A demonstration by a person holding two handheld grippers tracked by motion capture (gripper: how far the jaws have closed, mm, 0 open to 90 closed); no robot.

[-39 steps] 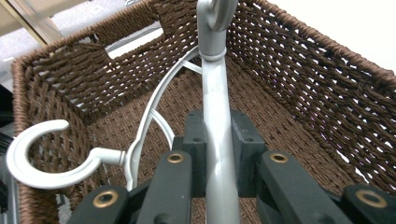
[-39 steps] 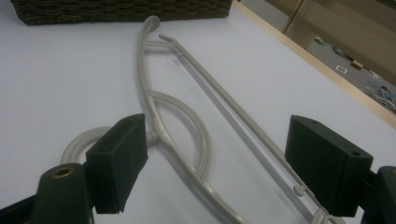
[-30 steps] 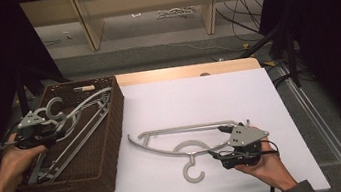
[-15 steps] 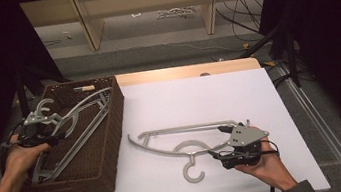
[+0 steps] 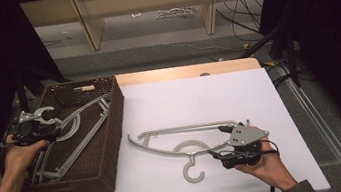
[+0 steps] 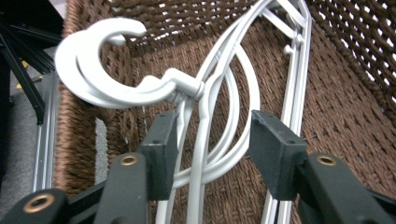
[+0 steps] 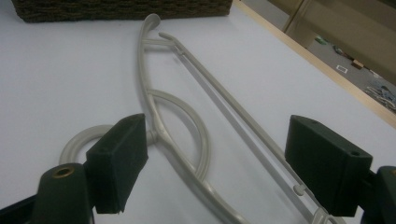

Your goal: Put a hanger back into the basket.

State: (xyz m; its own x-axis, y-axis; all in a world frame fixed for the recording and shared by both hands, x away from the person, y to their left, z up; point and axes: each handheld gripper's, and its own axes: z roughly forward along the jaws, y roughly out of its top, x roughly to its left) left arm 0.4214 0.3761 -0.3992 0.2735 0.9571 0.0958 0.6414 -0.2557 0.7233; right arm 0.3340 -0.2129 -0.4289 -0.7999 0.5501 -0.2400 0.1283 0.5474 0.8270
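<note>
High view — the left tool [image 5: 44, 128] is hovering over hangers in the wicker basket [image 5: 113, 134], while the right tool [image 5: 221, 150] is resting at a grey hanger [image 5: 185, 142] lying on the white bench [image 5: 199, 97].

Left gripper view — jaws, having just been opening, are standing apart around the white hangers [image 6: 205, 116], with gaps beside both pads.

Right gripper view — jaws are gaping wide, straddling the grey hanger [image 7: 177, 116].

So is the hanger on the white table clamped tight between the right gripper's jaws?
No, the right gripper stands open, its jaws well apart on either side of the grey hanger lying flat on the table.
</note>
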